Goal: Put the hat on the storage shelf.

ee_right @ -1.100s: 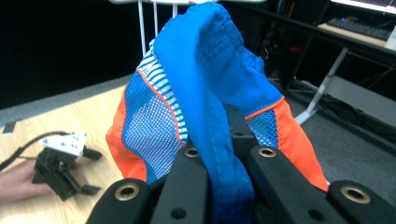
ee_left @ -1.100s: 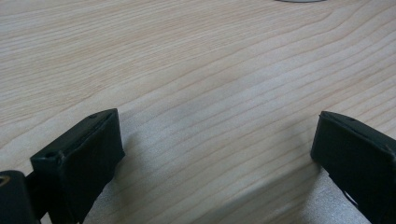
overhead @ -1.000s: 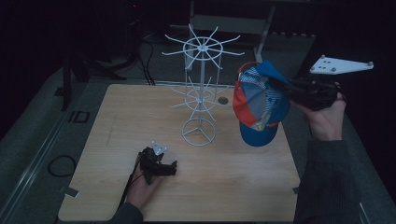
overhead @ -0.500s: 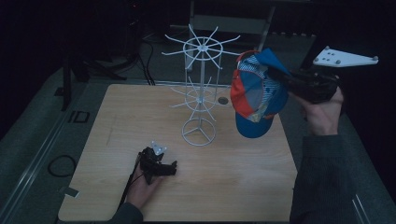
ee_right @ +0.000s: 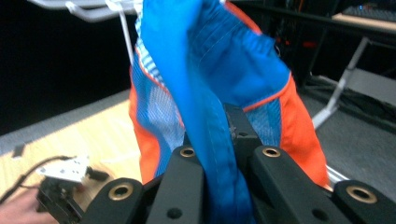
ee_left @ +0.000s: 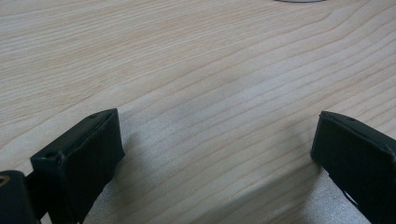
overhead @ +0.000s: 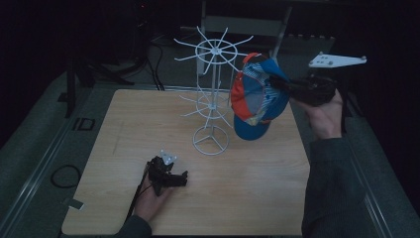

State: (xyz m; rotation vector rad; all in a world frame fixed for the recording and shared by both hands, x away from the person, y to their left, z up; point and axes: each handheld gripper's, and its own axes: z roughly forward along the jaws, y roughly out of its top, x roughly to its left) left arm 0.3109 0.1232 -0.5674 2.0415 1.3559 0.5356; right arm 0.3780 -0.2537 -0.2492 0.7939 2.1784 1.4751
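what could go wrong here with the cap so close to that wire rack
The right tool pinches only a fold of the cap, so the fabric may slip out. The cap hangs against the prongs of the white wire rack; it might snag a prong and tip the light stand. The left tool rests open on the table, too far away to steady the rack.

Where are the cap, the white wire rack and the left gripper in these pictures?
cap (overhead: 260,96): high view, on its blue and orange crown.
white wire rack (overhead: 211,140): high view, on its round base ring.
left gripper (overhead: 184,178): high view, between its jaw tips.
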